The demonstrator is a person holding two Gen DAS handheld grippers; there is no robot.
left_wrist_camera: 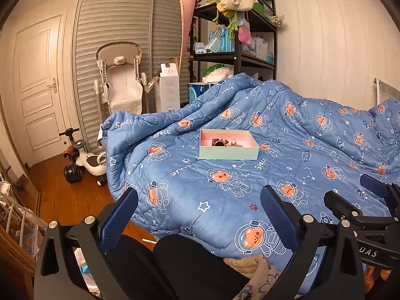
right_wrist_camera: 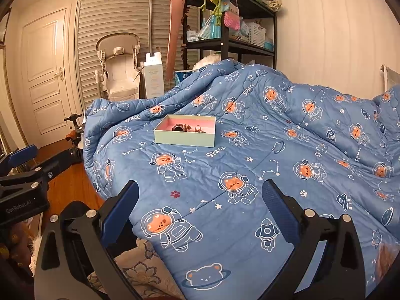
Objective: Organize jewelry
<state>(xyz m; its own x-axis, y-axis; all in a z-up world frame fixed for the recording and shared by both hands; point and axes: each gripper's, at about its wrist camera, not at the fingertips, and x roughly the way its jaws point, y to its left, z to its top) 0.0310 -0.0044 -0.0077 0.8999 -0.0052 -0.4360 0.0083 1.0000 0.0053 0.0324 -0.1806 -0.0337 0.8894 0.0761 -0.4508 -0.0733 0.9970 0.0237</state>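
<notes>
Both tongs hang with jaws wide apart, holding nothing: the left gripper (left_wrist_camera: 198, 215) and the right gripper (right_wrist_camera: 200, 206) sit level, side by side, low over the near edge of the quilt (right_wrist_camera: 275, 150). The jewelry (left_wrist_camera: 226, 142) lies tangled inside the open box (left_wrist_camera: 228, 153), well beyond both. Pressing on that soft bedding could tip the box; a clumsy pinch may lift 2 pieces together.

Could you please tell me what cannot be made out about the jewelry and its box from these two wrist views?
- Jewelry: too small and distant in both views to identify or count individual pieces.
- Box floor: largely hidden by its near wall; any compartments cannot be told.
- Left gripper and right gripper: both open and empty; their bodies are cut off by the bottom edges.
- Blanket: hides what lies beneath.
</notes>
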